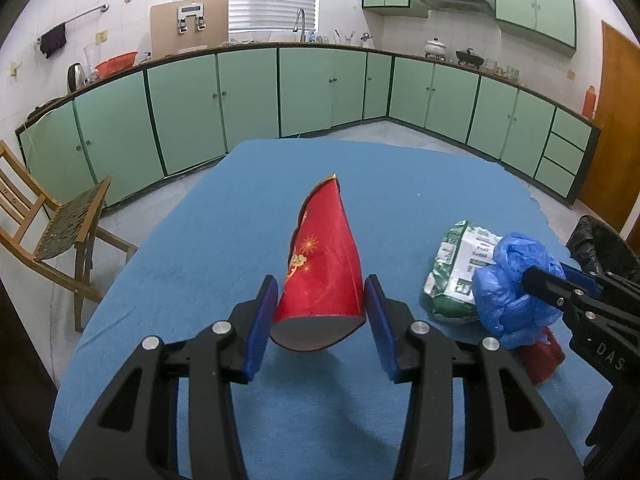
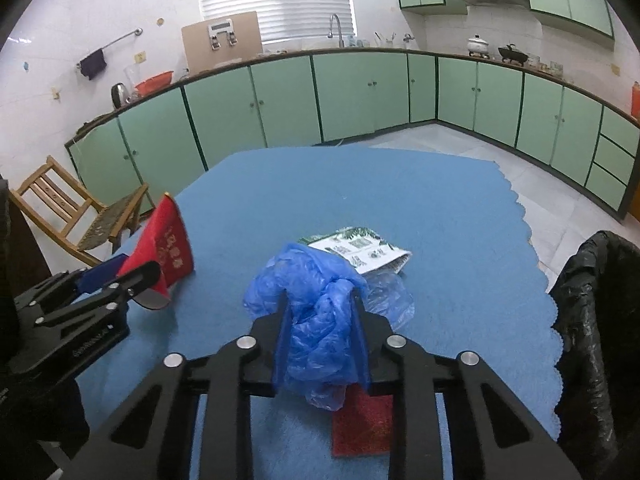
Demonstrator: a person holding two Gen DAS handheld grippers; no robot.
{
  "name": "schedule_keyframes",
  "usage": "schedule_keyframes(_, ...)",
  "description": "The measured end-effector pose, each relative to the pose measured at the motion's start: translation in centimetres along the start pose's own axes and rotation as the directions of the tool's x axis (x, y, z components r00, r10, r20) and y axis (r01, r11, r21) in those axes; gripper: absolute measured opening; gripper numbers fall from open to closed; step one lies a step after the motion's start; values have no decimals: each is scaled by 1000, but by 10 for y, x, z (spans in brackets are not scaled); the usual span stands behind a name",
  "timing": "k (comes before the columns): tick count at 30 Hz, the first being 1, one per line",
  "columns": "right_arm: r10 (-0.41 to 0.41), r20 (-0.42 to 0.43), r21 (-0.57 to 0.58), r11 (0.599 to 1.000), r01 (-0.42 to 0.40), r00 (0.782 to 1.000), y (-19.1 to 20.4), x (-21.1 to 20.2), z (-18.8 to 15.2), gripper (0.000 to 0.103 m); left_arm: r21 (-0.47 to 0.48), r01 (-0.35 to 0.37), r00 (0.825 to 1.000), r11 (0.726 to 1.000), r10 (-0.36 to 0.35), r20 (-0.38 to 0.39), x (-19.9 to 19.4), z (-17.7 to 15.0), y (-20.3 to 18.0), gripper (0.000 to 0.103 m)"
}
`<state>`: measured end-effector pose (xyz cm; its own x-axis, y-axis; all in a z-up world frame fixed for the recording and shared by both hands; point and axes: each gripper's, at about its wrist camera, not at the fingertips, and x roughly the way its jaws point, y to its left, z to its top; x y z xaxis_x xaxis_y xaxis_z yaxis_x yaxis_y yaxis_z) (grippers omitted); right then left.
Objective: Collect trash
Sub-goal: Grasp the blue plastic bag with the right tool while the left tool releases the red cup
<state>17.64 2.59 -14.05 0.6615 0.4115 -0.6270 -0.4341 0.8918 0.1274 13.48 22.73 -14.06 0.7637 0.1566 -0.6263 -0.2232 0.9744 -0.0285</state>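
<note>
The right claw (image 2: 320, 344) is clamped on the blue plastic bag (image 2: 316, 316), which hides most of a red item (image 2: 362, 426) beneath it. Left of the bag, the left claw (image 1: 320, 320) grips a red paper cone (image 1: 324, 264).

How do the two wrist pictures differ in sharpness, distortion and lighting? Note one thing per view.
Left wrist view: sharp, the cabinets bowed by the fisheye, dark corners, a soft shadow under the red carton. Right wrist view: same bowing and dark rim, the window blinds washed out, the blue plastic bag crisp between the pads.
</note>
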Motion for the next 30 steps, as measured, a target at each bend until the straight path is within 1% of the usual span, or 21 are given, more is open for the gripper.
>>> schedule_keyframes(2, 13, 19, 9, 1000, -13, 1000, -3, -8, 2, 26, 1, 9, 1000, 1000, -9, 5, -3, 1, -2, 43)
schedule_keyframes(6, 6, 51, 13, 1000, -7, 999, -6, -24, 7, 26, 5, 27, 999, 1000, -27, 21, -10, 5, -7, 42)
schedule_keyframes(14, -42, 102, 46, 998, 38, 994, -20, -54, 21, 26, 21, 60, 996, 998, -61, 62, -29, 17, -22, 41)
schedule_keyframes(16, -59, 115, 43, 998, 54, 992, -22, -61, 24, 26, 28, 68, 995, 997, -70, 72, -34, 20, -27, 38)
schedule_keyframes(17, -65, 120, 43, 997, 60, 991, -24, -65, 26, 26, 34, 76, 994, 996, -79, 78, -37, 22, -30, 14)
schedule_keyframes(18, -71, 126, 45, 997, 66, 989, -26, -69, 27, 26, 42, 101, 992, 994, -104, 73, -38, 25, -33, 4)
schedule_keyframes(21, -80, 138, 47, 996, 74, 987, -32, -78, 30, 26, 56, 123, 990, 991, -127, 66, -39, 26, -43, 6)
schedule_keyframes(24, -88, 127, 52, 995, 82, 988, -39, -80, 25, 26, 58, 123, 991, 991, -126, 45, -34, 20, -47, 7)
schedule_keyframes(26, -90, 115, 54, 995, 84, 989, -40, -79, 20, 26, 62, 105, 994, 993, -106, 22, -29, 12, -45, 8)
schedule_keyframes(28, -80, 94, 58, 995, 75, 992, -41, -74, 13, 26, 58, 83, 997, 995, -83, -4, -27, 3, -40, 23)
schedule_keyframes(29, -76, 84, 54, 996, 72, 994, -40, -72, 10, 26, 52, 71, 997, 996, -71, -7, -27, 0, -37, 39)
schedule_keyframes(30, -74, 78, 50, 996, 70, 994, -41, -71, 10, 26, 44, 58, 998, 997, -58, -7, -29, -4, -33, 47)
